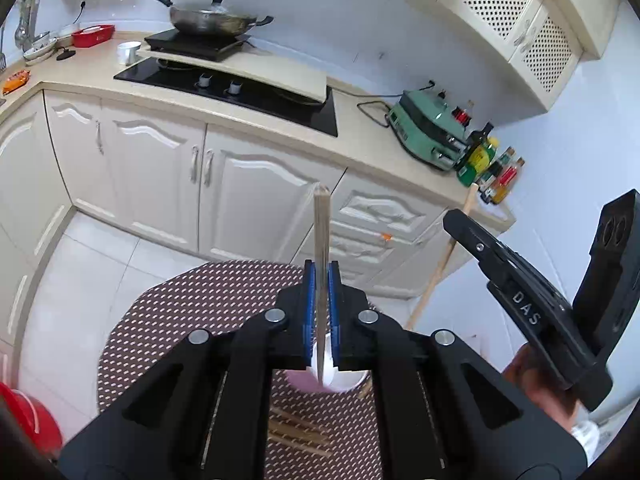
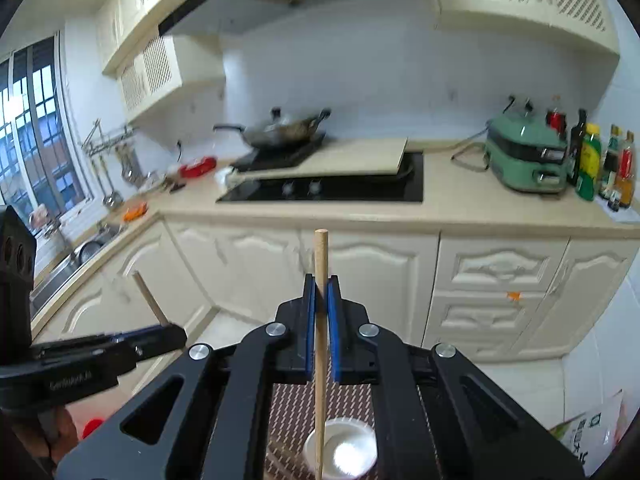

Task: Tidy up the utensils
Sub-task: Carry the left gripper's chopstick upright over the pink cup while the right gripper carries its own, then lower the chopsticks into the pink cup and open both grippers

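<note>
My left gripper (image 1: pixel 321 280) is shut on a wooden chopstick (image 1: pixel 321 232) held upright, its lower end over a white cup (image 1: pixel 340 380) on a brown dotted table mat (image 1: pixel 192 312). My right gripper (image 2: pixel 321 292) is shut on another wooden chopstick (image 2: pixel 320 264), also upright, above the same white cup (image 2: pixel 352 448). The right gripper (image 1: pixel 452 218) shows at the right of the left wrist view with its chopstick (image 1: pixel 440 264). The left gripper (image 2: pixel 176 330) shows at the left of the right wrist view with its chopstick (image 2: pixel 148 296). Several loose chopsticks (image 1: pixel 298 432) lie on the mat.
A kitchen counter (image 2: pixel 440 208) runs behind with a black hob (image 2: pixel 332 188), a wok (image 2: pixel 284 130), a green appliance (image 2: pixel 524 156) and bottles (image 2: pixel 600 164). A sink (image 2: pixel 80 248) is at the left. A red bucket (image 1: pixel 24 416) stands on the floor.
</note>
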### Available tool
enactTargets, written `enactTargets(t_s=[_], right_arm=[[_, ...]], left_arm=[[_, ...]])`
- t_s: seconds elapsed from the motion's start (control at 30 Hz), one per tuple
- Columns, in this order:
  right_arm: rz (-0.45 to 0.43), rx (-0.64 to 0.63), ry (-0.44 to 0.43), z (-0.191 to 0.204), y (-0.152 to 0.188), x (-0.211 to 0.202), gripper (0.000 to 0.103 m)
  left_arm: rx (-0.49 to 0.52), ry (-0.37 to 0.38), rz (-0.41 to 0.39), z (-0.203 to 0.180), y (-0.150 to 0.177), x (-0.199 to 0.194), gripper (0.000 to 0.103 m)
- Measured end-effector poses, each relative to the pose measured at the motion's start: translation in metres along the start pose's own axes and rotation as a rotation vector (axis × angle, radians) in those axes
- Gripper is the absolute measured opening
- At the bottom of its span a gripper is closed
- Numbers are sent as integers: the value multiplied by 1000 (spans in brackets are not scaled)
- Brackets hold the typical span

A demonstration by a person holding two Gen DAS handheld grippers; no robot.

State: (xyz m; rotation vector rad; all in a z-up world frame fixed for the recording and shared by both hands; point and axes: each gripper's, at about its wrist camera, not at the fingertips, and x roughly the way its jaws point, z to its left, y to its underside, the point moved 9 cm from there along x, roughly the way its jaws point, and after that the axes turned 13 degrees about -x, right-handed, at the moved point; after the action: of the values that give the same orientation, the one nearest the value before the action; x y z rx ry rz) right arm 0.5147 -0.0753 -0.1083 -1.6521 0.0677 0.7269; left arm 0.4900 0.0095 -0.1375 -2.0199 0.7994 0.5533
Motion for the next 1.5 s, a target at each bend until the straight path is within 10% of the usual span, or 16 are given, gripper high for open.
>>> enactTargets(t_s=[1.07, 1.13, 1.2, 1.5], right_arm=[[216, 95, -47, -9, 129, -20, 8], [220, 101, -44, -8, 129, -22, 10], [218, 107, -40, -5, 129, -26, 16], [201, 121, -10, 3, 128, -48, 35]], left_arm=[[35, -88, 167, 10, 89, 47, 9], [32, -87, 175, 10, 92, 44, 17], [40, -95, 160, 11, 93, 38, 53], [96, -111, 121, 14, 98, 9, 59]])
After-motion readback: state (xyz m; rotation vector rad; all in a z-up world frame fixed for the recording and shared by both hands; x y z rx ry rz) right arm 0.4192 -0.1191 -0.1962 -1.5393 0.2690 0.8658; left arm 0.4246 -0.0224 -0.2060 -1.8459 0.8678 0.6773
